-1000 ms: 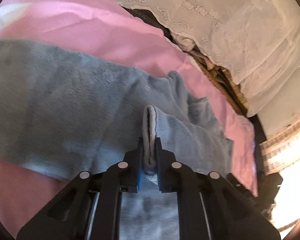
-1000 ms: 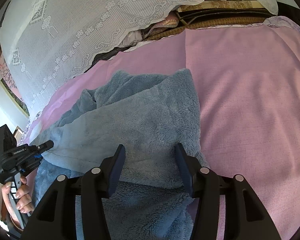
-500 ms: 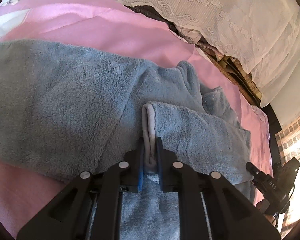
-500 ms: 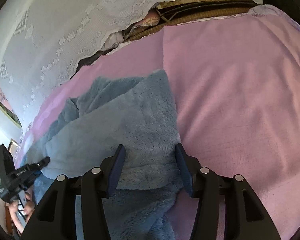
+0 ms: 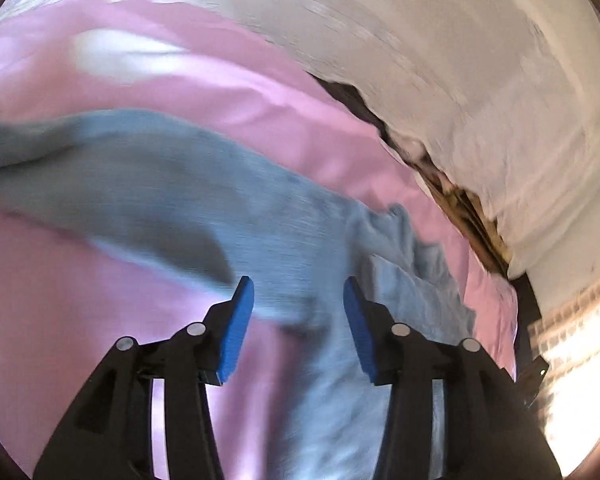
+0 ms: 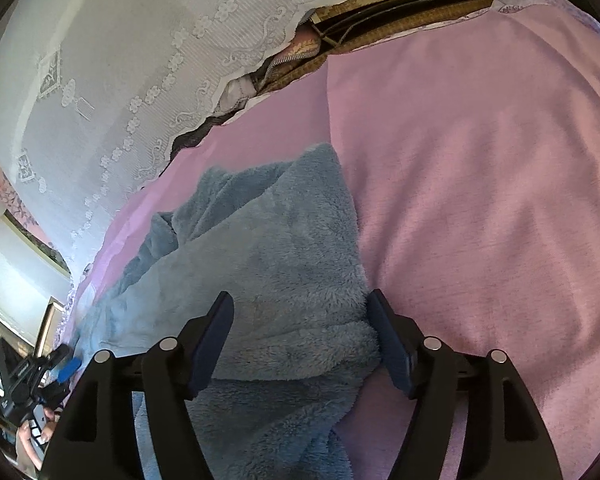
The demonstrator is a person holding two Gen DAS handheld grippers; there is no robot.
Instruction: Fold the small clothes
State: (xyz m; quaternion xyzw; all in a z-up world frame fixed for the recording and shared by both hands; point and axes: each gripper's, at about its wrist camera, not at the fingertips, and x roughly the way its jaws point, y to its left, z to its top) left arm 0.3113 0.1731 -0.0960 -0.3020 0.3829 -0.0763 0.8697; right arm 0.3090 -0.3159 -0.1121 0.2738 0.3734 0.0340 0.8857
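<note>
Both hand-held grippers, left (image 5: 298, 320) & right (image 6: 300, 332), gape empty over blue fleece garment (image 6: 268, 264) (left view blurry, prob. moving); loose fold may spring apart.

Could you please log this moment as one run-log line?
left gripper: open, empty | right gripper: open over blue fleece garment | pink sheet

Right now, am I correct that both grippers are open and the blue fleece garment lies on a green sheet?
Not quite: the sheet is pink, not green, as the right wrist view shows. The rest holds: the left gripper and right gripper are both open, and the blue fleece garment lies on the sheet.
</note>
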